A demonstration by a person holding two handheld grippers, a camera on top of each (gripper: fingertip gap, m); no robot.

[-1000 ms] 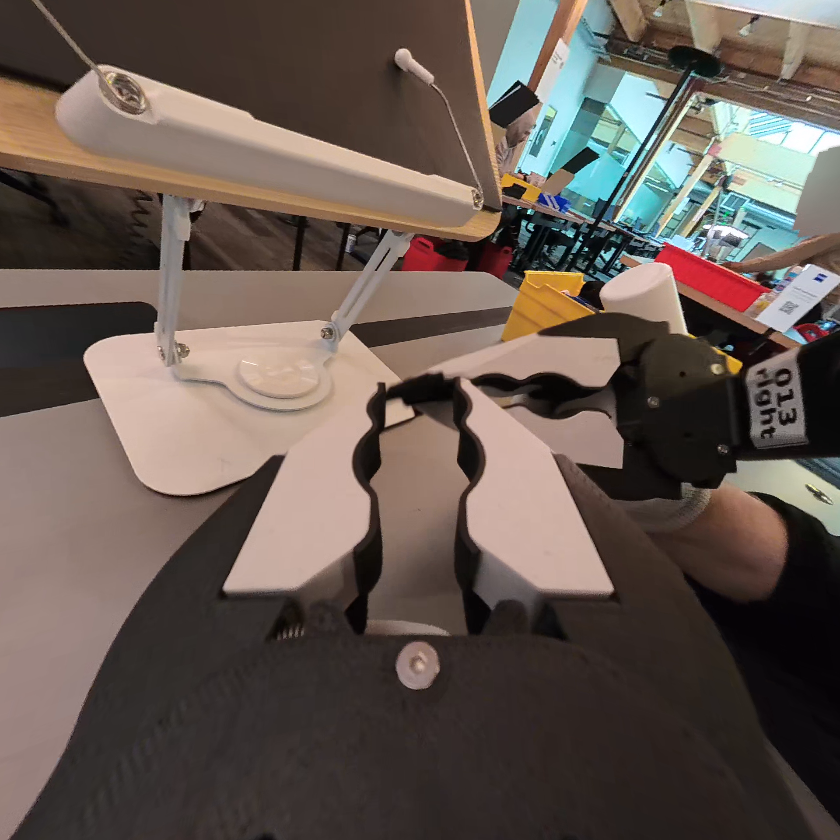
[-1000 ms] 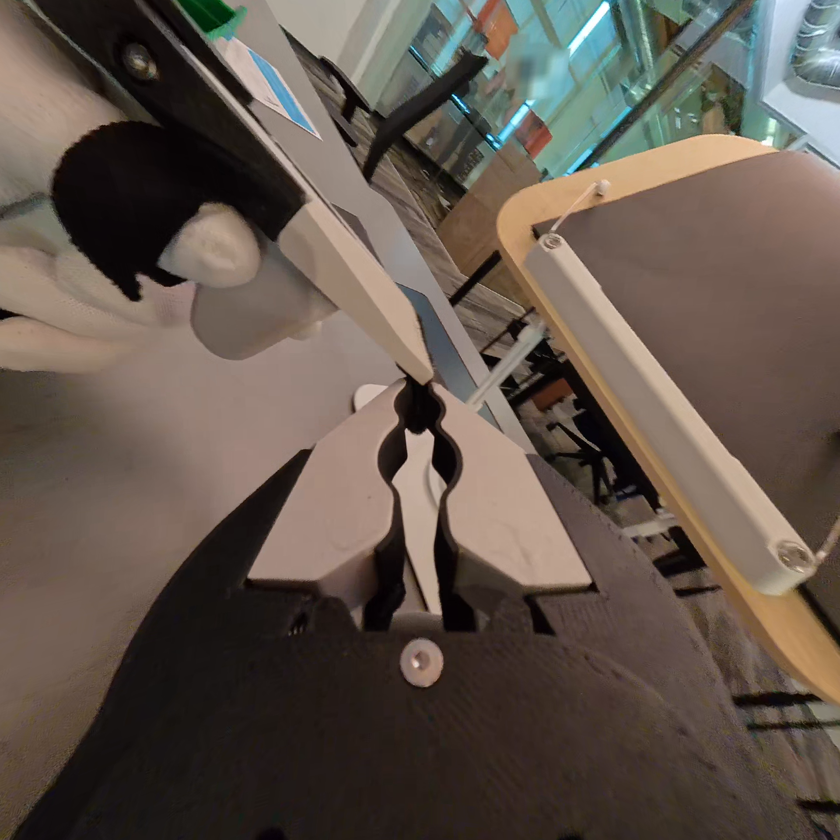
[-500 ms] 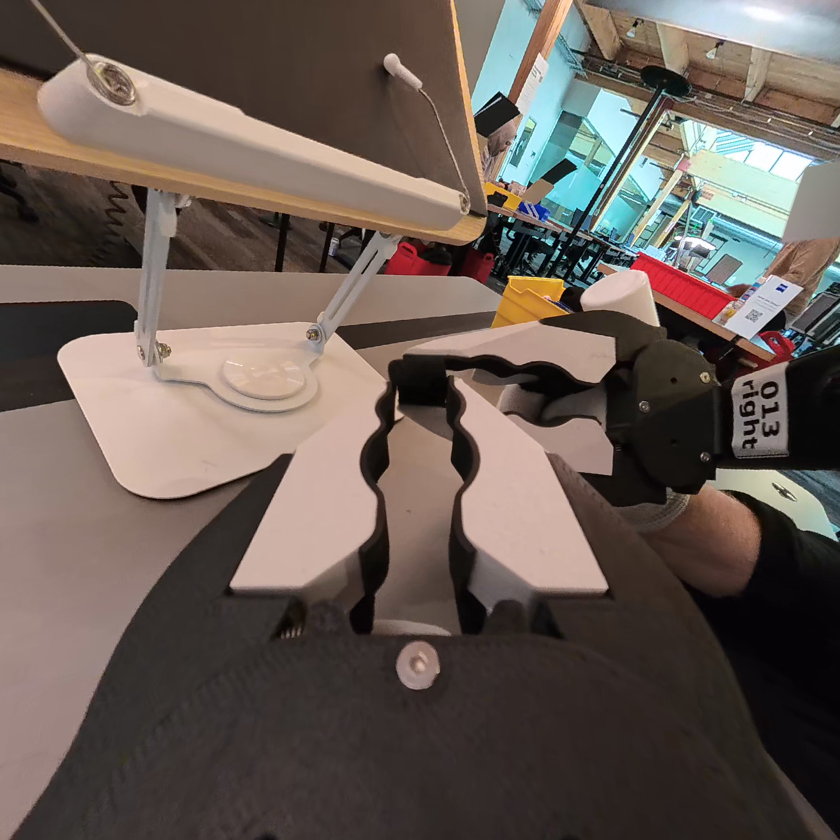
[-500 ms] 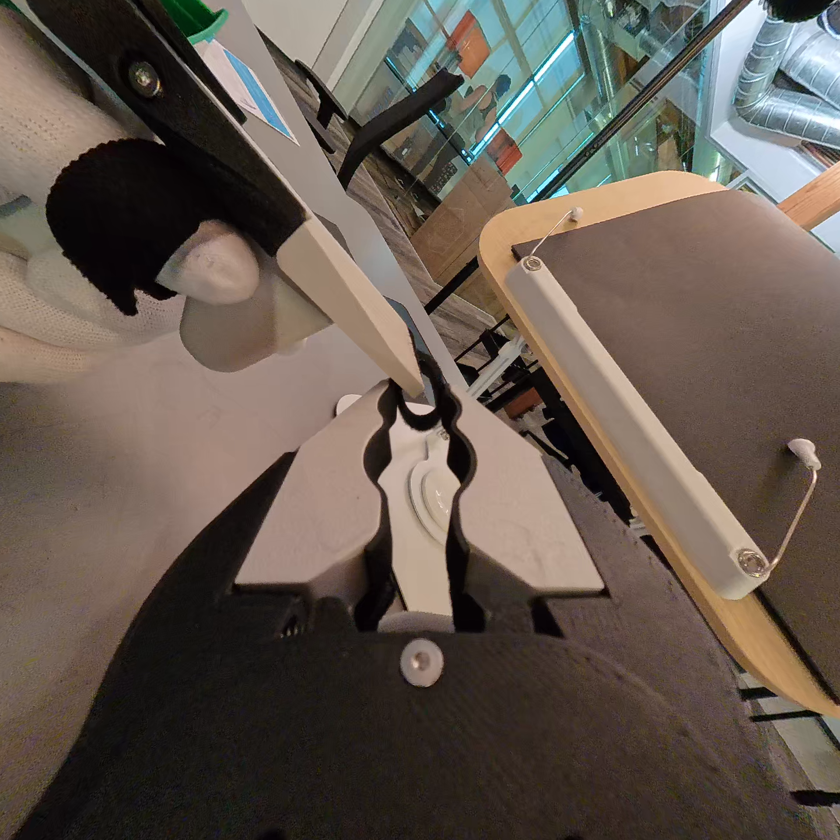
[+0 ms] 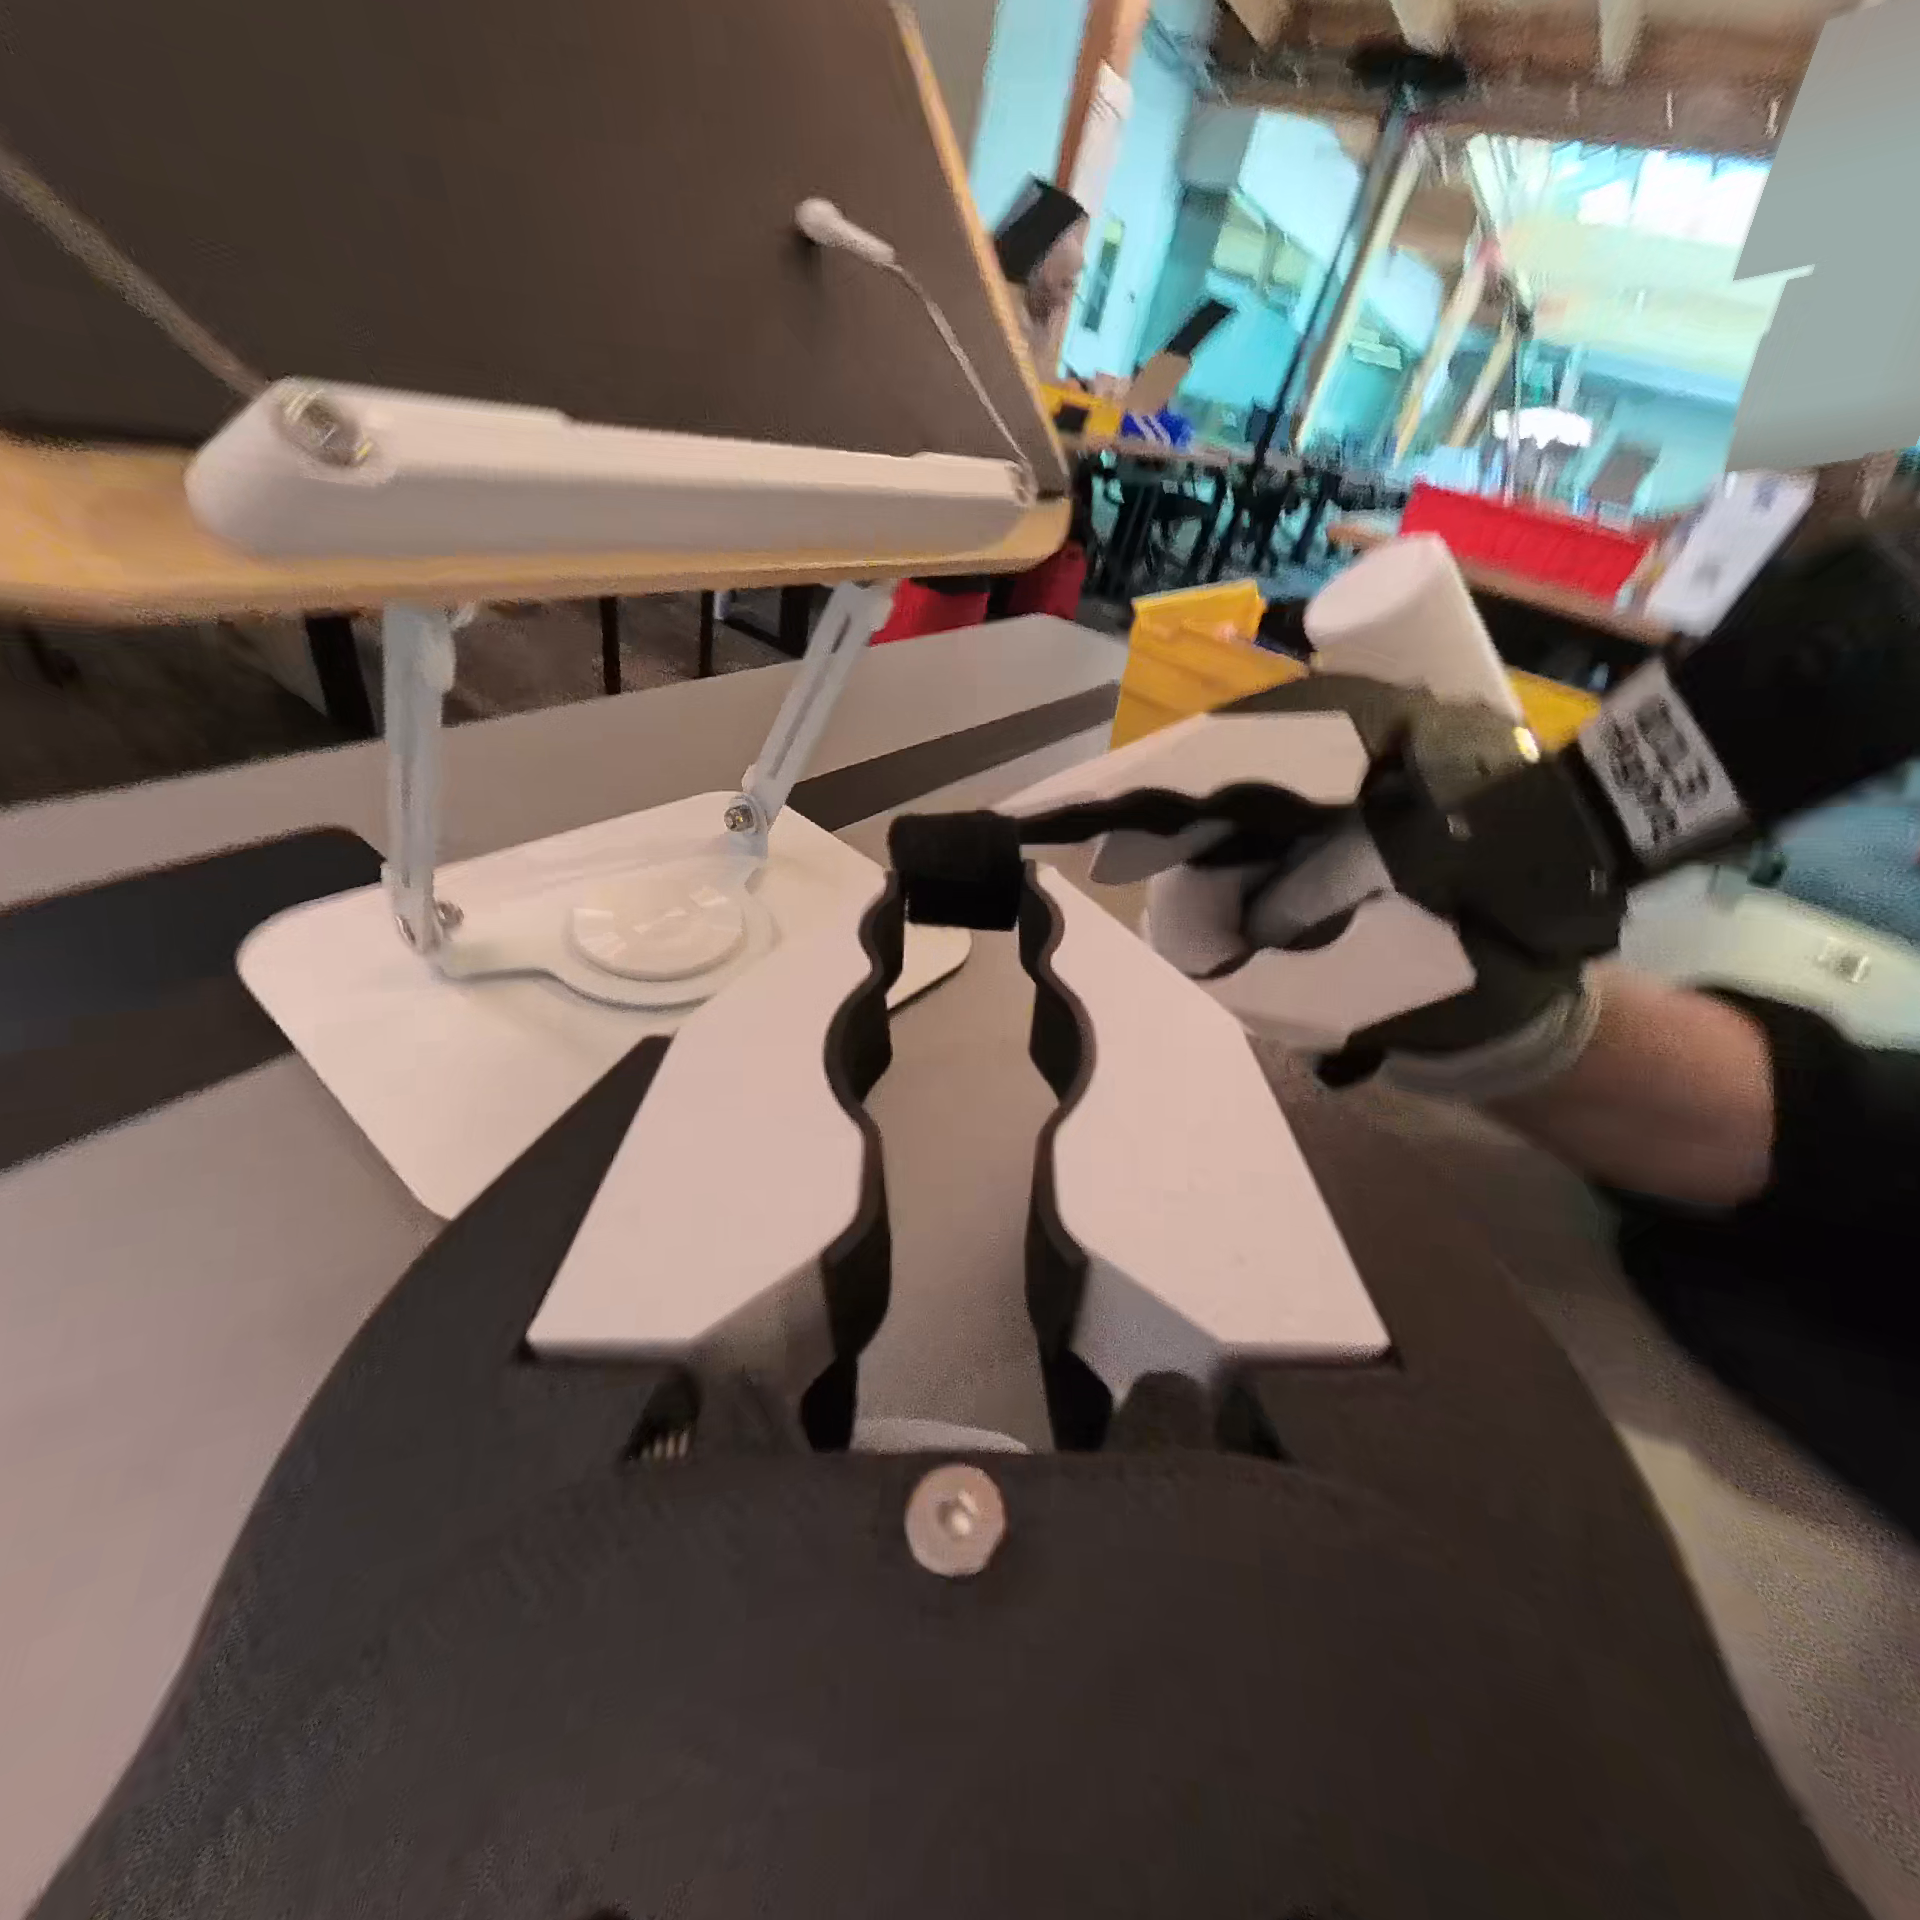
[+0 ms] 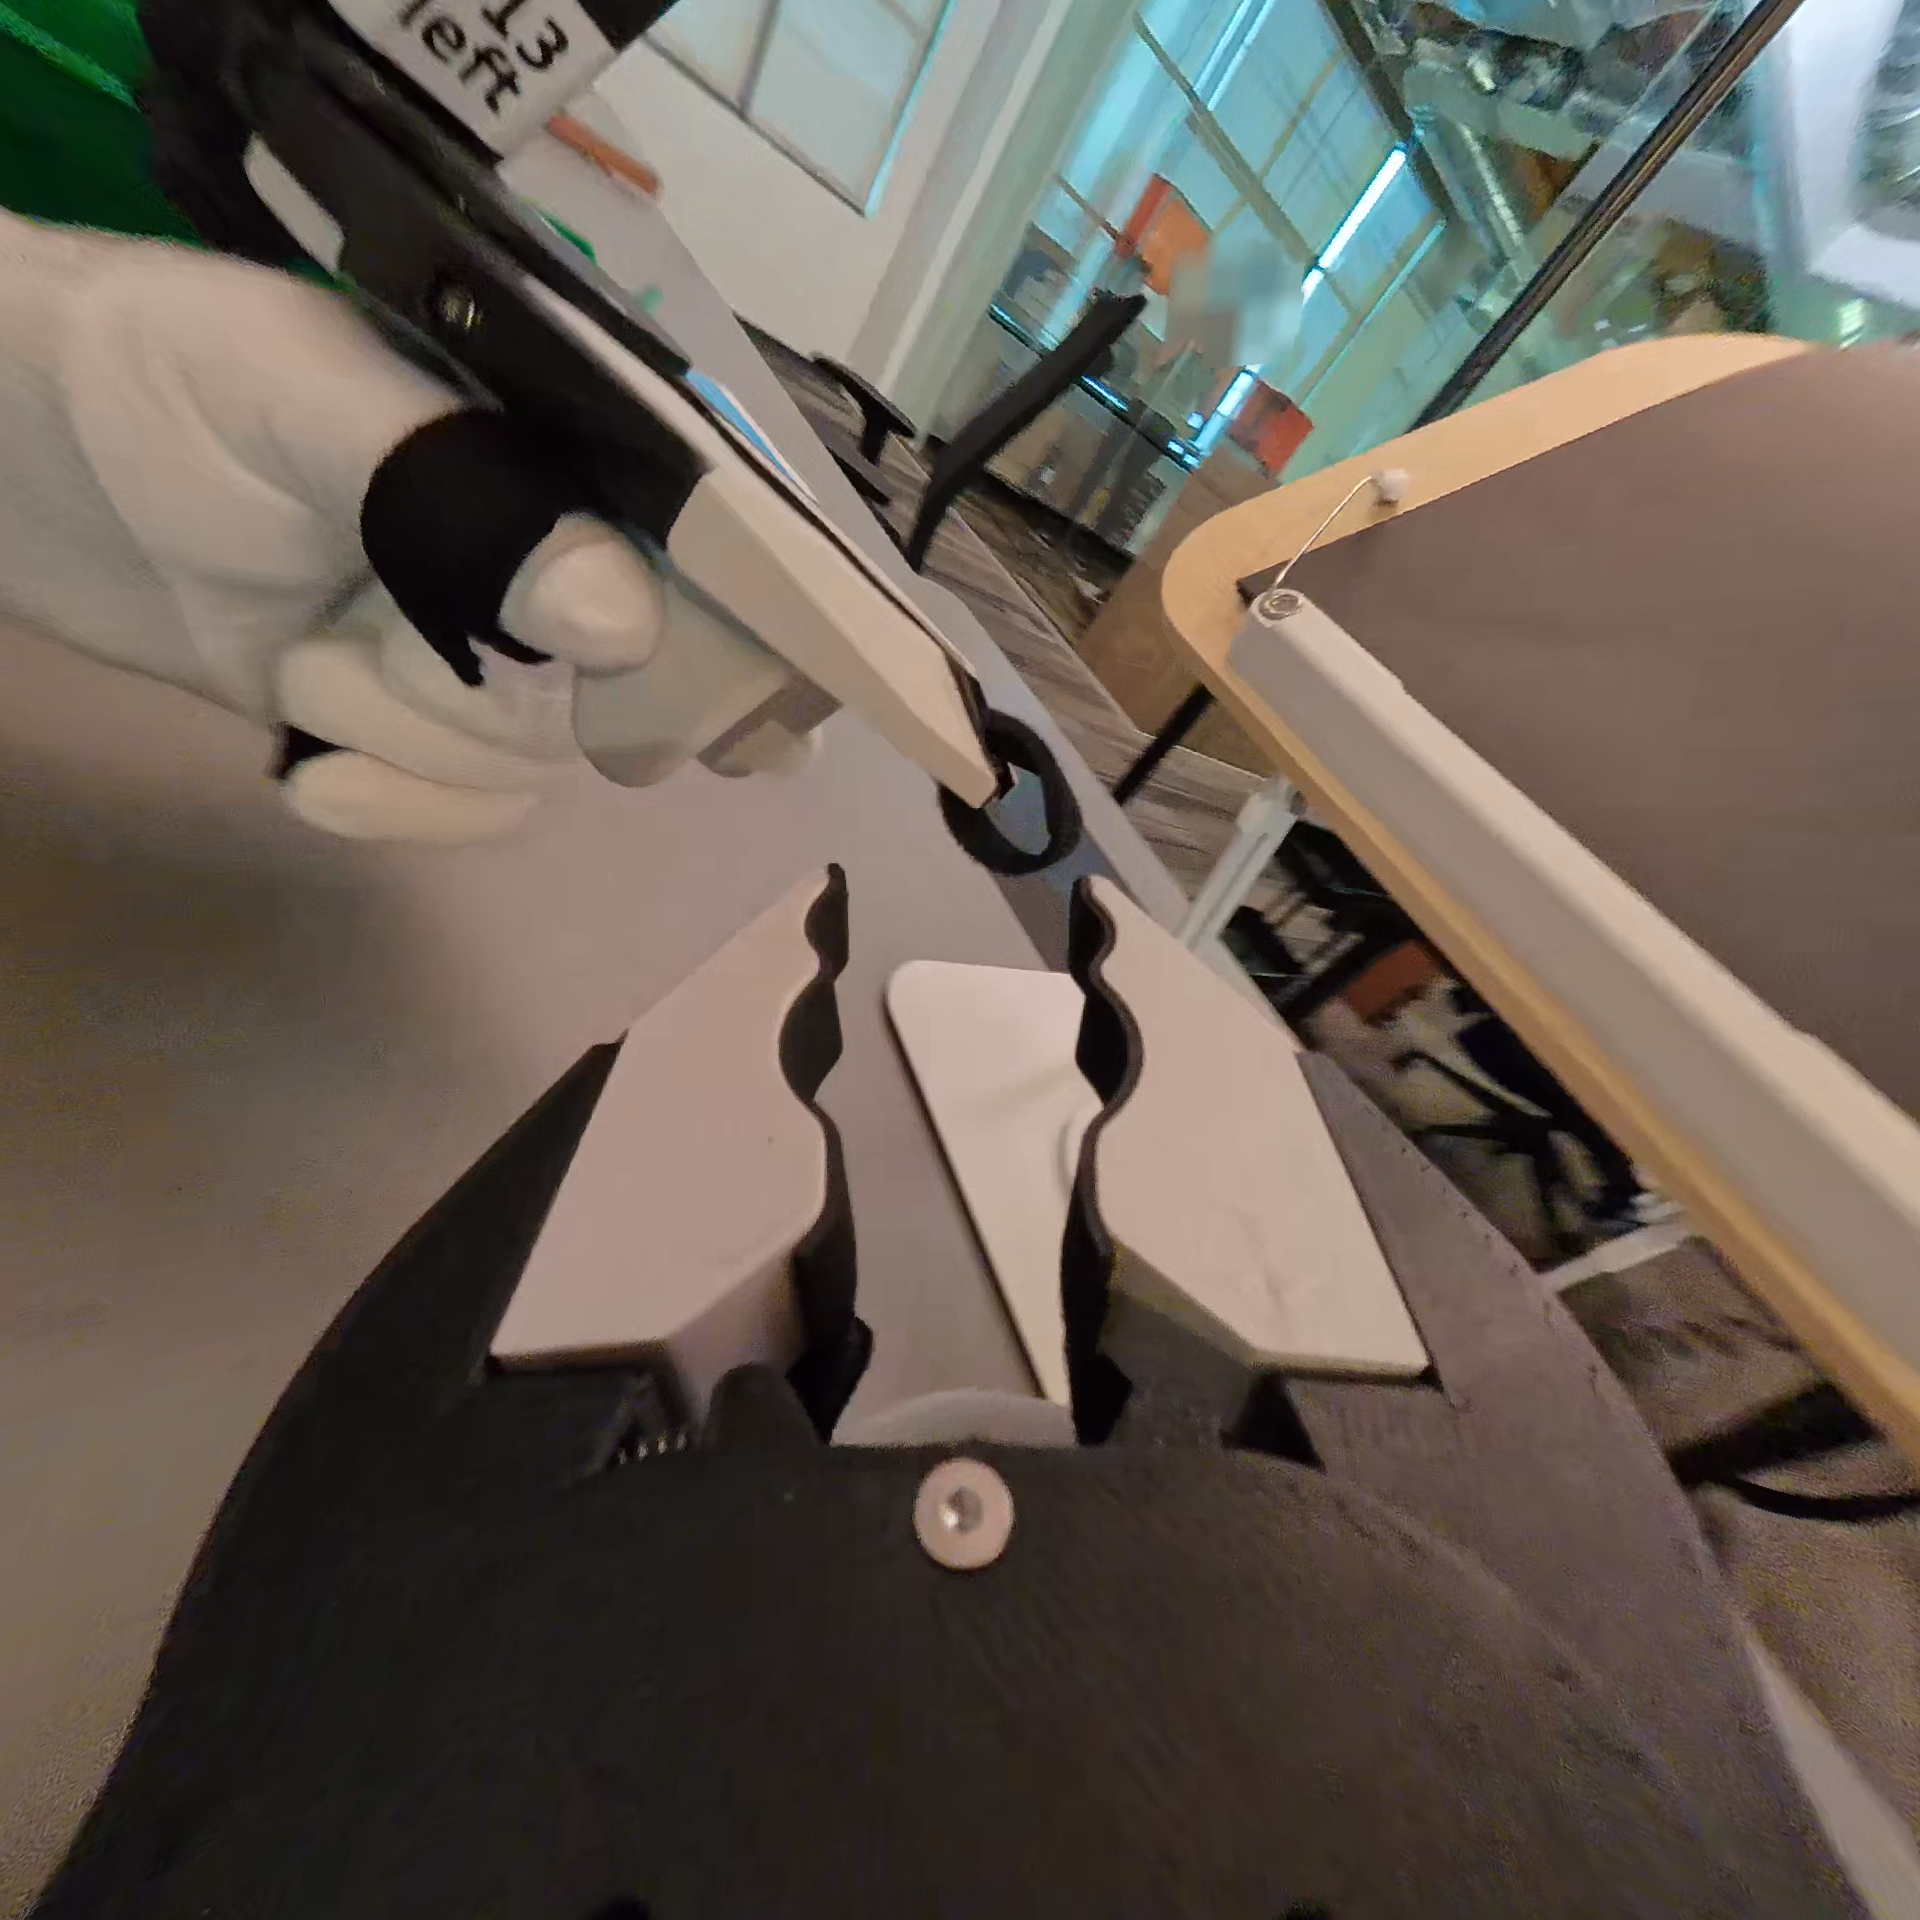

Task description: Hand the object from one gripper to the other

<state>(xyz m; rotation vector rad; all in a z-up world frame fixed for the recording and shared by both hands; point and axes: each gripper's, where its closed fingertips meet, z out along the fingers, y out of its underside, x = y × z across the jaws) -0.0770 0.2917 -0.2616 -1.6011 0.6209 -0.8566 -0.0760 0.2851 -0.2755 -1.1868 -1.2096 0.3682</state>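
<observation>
Finding: the transfer appears complete in its main part. The small black ring-shaped object [image 6: 1010,805], a short band or loop of dark matte material with an open centre, is pinched at the fingertips of the left gripper [image 5: 956,894]. In the left wrist view it sits squarely between the two tips at 12 o'clock of that gripper's own fingers and reads as a stubby black block seen edge-on [image 5: 956,871]. The left jaws are closed to the width of the ring and bear on it from both sides.

The right gripper [image 6: 956,904] stands open, its wavy black-lined fingers well parted with nothing between them. In the right wrist view the ring hangs just beyond its tips, toward 12 o'clock, apart from them and held only by the other tool. In the left wrist view the right gripper [image 5: 1049,831] lies at about 2 o'clock. Its upper finger tip looks very near the ring there; blur prevents a firm ruling on contact from that view.

Remaining, in my judgement: separation of the two tools, and any set-down the task may call for.

Condition of the object: intact, uniformly black, hole visible through its centre, no deformation evident.

Surroundings: grey tabletop [image 5: 156,1299]; white tilted stand with wood-edged dark board [image 5: 520,208] at 10 o'clock, uninvolved.
</observation>
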